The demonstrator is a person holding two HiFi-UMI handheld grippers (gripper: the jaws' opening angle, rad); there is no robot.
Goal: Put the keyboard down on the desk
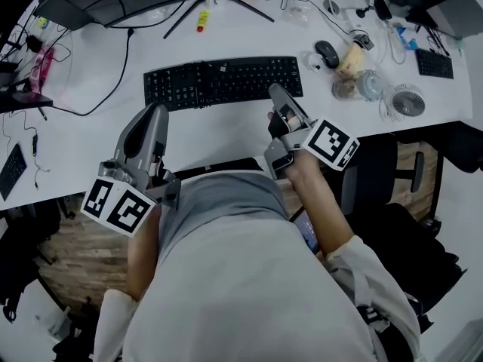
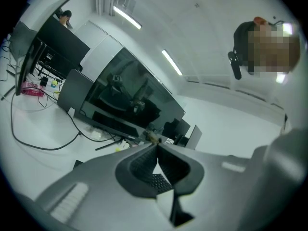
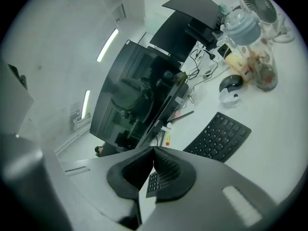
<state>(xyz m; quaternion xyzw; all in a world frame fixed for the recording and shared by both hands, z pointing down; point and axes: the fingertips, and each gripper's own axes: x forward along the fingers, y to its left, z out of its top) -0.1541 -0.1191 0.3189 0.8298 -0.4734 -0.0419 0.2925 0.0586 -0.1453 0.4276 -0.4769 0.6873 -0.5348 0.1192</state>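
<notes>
The black keyboard (image 1: pixel 223 81) lies flat on the white desk (image 1: pixel 90 138), in front of the monitor's stand. Nothing holds it. My left gripper (image 1: pixel 157 110) hovers over the desk's near edge, just short of the keyboard's left half; its jaws are shut and empty, the tips meeting in the left gripper view (image 2: pixel 156 146). My right gripper (image 1: pixel 275 90) has its tip over the keyboard's near right corner. It is rolled to one side, shut and empty (image 3: pixel 154 149). Past those jaws the keyboard (image 3: pixel 219 136) shows on the desk.
A mouse (image 1: pixel 327 53), a jar (image 1: pixel 347 87), a small fan (image 1: pixel 407 100) and a black keypad (image 1: pixel 435 63) crowd the desk's right end. A yellow marker (image 1: pixel 202 19) and cables lie near the monitor (image 3: pixel 139 95). A black chair (image 1: pixel 377 179) stands at right.
</notes>
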